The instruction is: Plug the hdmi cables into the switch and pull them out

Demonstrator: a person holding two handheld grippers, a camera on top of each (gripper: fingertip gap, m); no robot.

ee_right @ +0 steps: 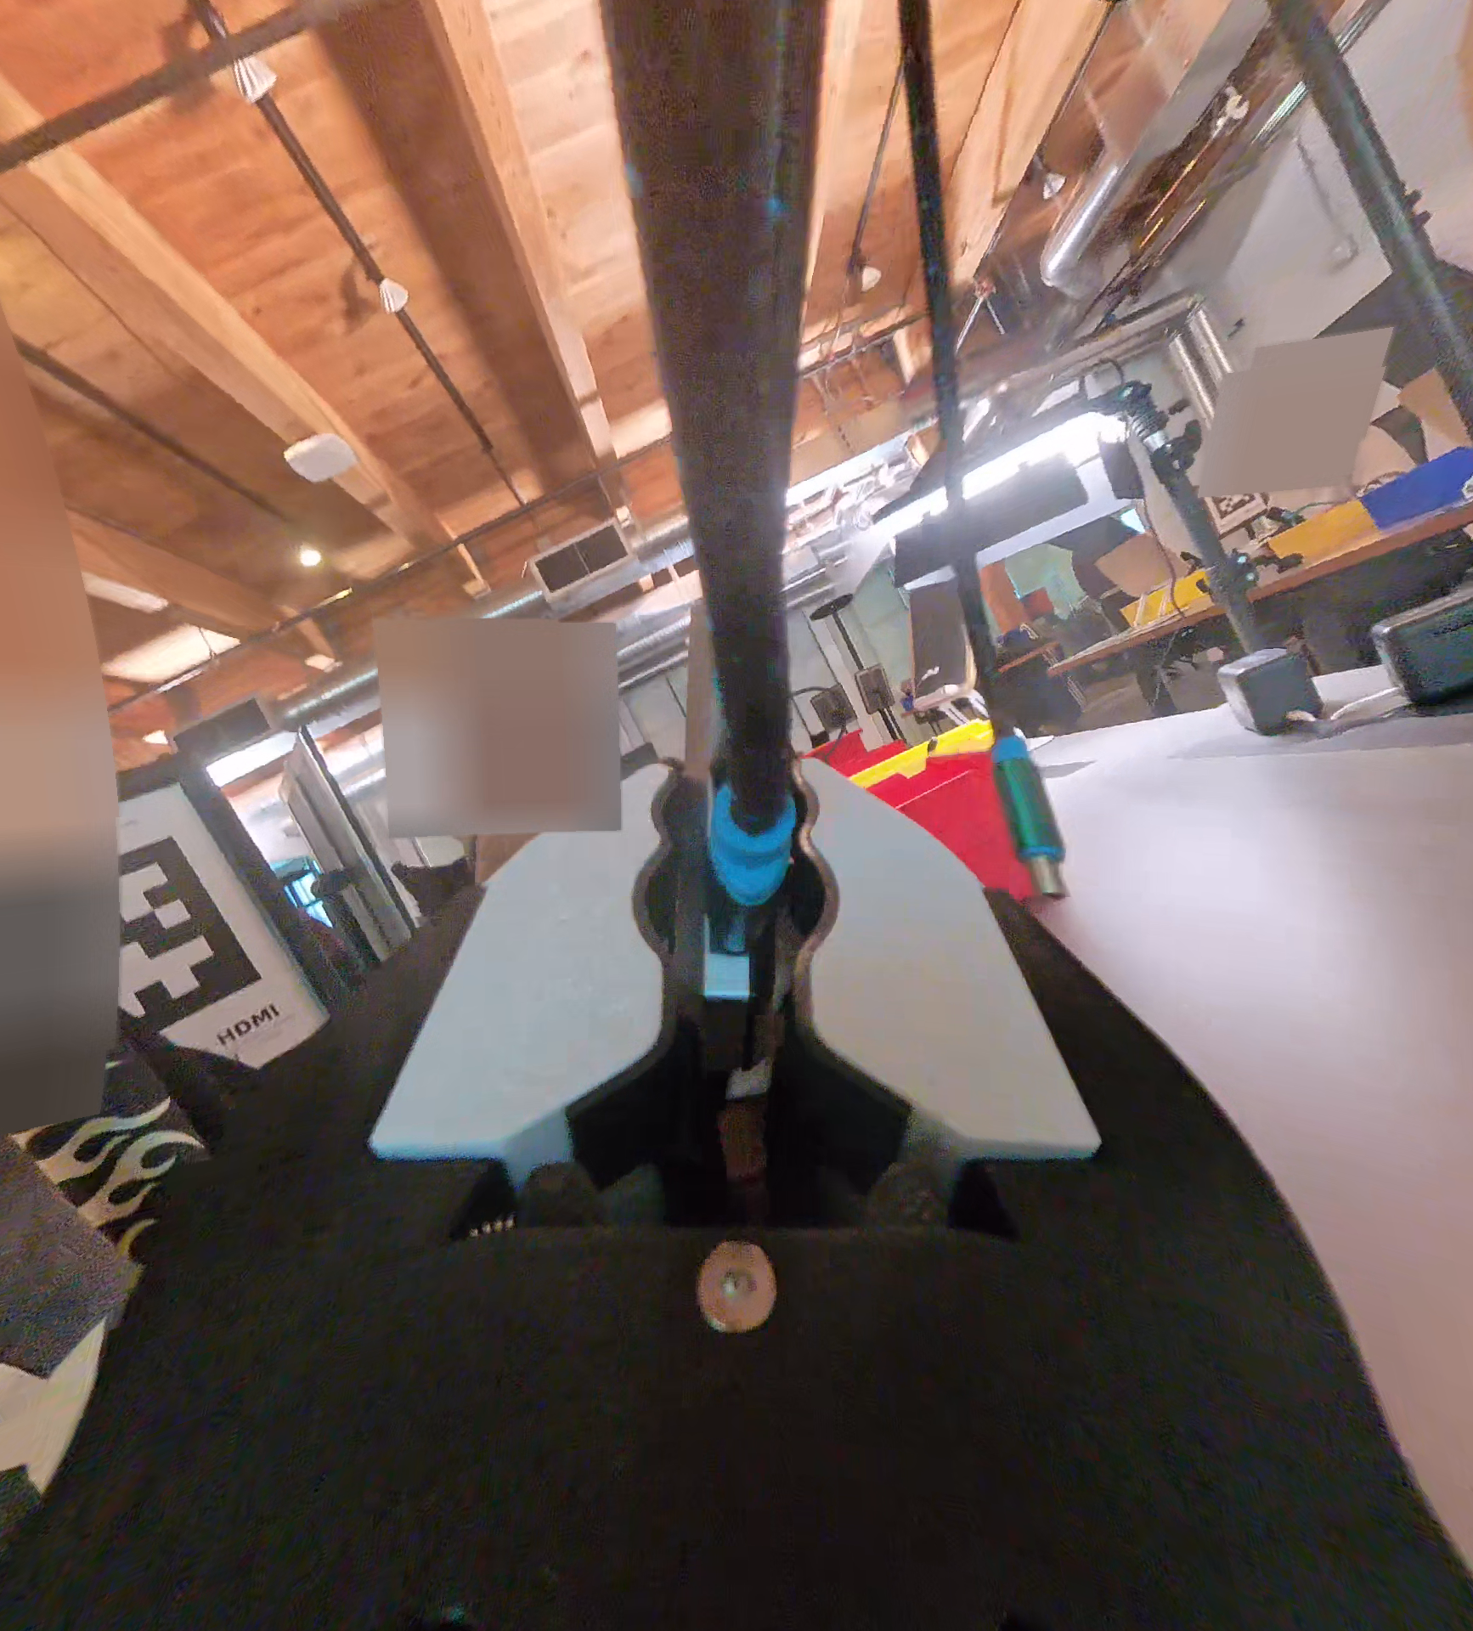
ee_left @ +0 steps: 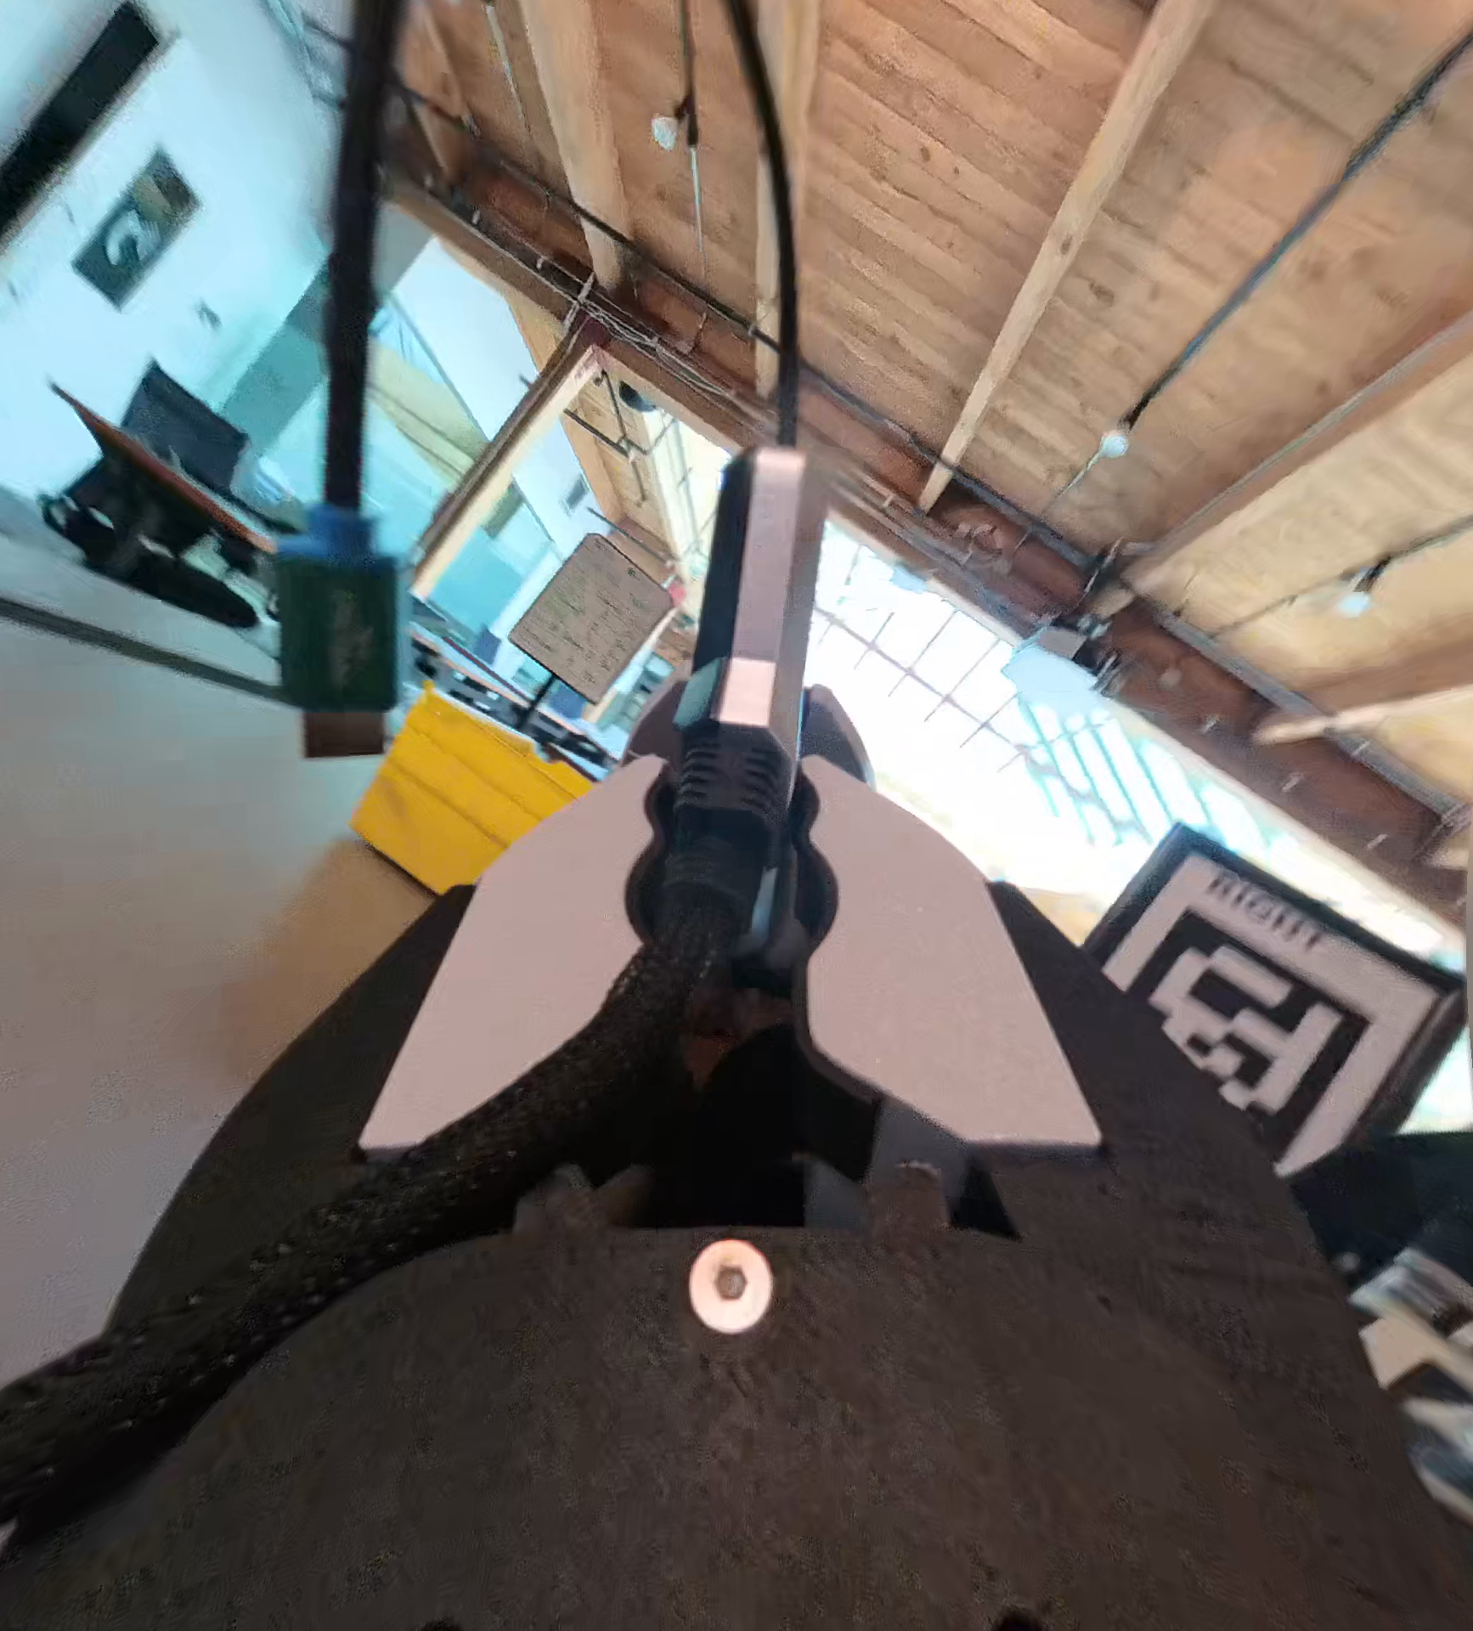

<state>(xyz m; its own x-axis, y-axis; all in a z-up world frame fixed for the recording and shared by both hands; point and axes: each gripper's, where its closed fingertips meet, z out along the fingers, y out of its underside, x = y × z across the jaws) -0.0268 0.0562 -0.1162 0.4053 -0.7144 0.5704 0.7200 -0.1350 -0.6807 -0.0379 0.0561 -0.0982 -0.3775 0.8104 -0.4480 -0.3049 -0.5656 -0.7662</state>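
Observation:
In the left wrist view my left gripper [ee_left: 733, 785] is shut on a flat grey HDMI switch [ee_left: 755, 574], held upright and edge-on. A black HDMI plug [ee_left: 720, 777] sits in the switch's lower end, and its braided cable [ee_left: 318, 1236] runs down to the left. A thin black cable [ee_left: 786, 221] rises from the switch's top. A green HDMI plug [ee_left: 336, 618] with a blue collar hangs free at the left. In the right wrist view my right gripper [ee_right: 737, 777] is shut on a braided HDMI cable at its blue collar [ee_right: 751, 838]. A green plug [ee_right: 1029, 821] hangs free to the right.
A white table [ee_right: 1289, 927] lies at the right with black boxes [ee_right: 1461, 644] on it. Red and yellow bins [ee_right: 936, 794] stand beyond it, and a yellow bin [ee_left: 459, 803] shows in the left view. A black stand pole [ee_right: 1421, 265] rises at the far right. A person's patterned clothing [ee_right: 9, 1324] is at the lower left.

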